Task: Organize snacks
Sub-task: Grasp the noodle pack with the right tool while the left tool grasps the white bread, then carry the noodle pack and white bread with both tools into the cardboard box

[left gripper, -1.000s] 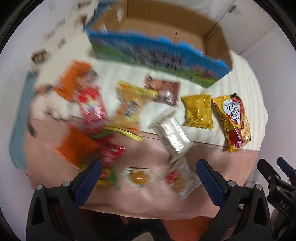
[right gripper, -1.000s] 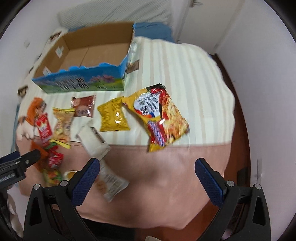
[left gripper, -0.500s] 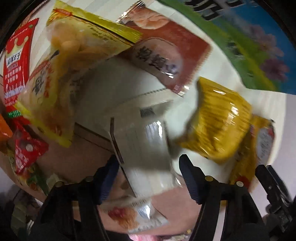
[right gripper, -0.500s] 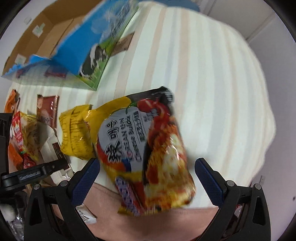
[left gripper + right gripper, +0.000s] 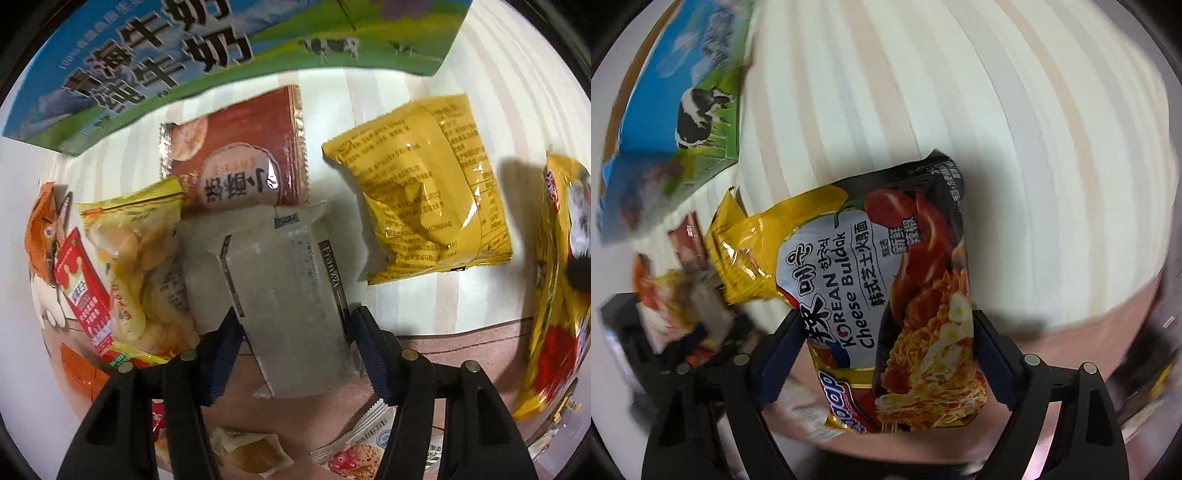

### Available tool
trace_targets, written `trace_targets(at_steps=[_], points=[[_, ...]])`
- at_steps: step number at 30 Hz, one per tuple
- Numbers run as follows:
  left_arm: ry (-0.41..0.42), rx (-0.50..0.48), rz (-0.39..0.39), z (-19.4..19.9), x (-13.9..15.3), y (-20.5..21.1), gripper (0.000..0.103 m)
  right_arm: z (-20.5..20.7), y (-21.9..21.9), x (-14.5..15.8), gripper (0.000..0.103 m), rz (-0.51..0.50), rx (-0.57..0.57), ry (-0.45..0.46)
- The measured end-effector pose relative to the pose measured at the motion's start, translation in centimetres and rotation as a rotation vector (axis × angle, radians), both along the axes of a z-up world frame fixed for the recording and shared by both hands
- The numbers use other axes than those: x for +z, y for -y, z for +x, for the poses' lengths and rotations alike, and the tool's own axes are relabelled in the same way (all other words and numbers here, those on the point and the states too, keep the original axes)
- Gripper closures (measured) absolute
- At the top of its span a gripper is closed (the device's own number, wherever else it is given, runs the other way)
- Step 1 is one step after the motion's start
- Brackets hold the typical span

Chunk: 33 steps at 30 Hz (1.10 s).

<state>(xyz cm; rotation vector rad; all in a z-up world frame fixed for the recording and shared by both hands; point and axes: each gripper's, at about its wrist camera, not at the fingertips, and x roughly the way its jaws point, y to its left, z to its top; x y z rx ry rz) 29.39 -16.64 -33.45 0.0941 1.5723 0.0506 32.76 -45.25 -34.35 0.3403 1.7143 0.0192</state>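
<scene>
**Both grippers lowered onto packets**

Left gripper [image 5: 293,328] has been brought down and its jaws closed in — now pinching the silver packet [image 5: 291,295] at the bed's front edge. Right gripper [image 5: 888,341] just narrowed, pads flanking the noodle packet [image 5: 886,291]; contact cannot be told. Both packets' long axes run away from the cameras, toward the milk carton box [image 5: 155,70].

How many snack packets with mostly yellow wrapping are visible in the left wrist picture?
3: the plain yellow foil packet right of centre; the yellow-and-red noodle packet at the right edge; the yellow see-through snack bag on the left. Others may be hidden.
</scene>
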Motion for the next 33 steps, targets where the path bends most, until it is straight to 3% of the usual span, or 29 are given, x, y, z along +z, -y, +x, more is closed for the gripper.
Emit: trace_targets(at_steps=[3, 9, 13, 16, 18, 23, 33], points=[[-0.027, 0.075, -0.042, 1.1, -1.2, -0.4, 0.042, -1.0, -0.5, -0.2, 0.008, -0.029, 0.055, 0.025], [-0.086, 0.324, -0.275, 1.4, -4.1, -4.6, 0.042, -2.6, -3.7, 1.3, 0.007, -0.094, 0.131, 0.078], [-0.053, 0.366, -0.29, 1.0, -4.7, -5.8, 0.044, -3.3, -4.5, 0.2, 0.007, -0.104, 0.139, 0.061], [-0.017, 0.33, -0.255, 0.5, -4.5, -5.8, 0.045, -3.5, -4.1, 0.0, 0.011, -0.111, 0.131, 0.086], [0.007, 0.287, -0.209, -0.7, -2.3, -2.8, 0.045, -4.2, -4.1, 0.2, 0.016, -0.131, 0.125, 0.12], [0.08, 0.172, -0.122, -2.0, 0.6, -1.3, 0.046, -6.3, -3.9, 0.9, 0.021, -0.121, 0.097, 0.16], [0.125, 0.074, -0.168, -6.2, 6.4, -1.6, 0.046, -10.5, -4.4, 2.5, 0.032, -0.076, 0.011, 0.184]])
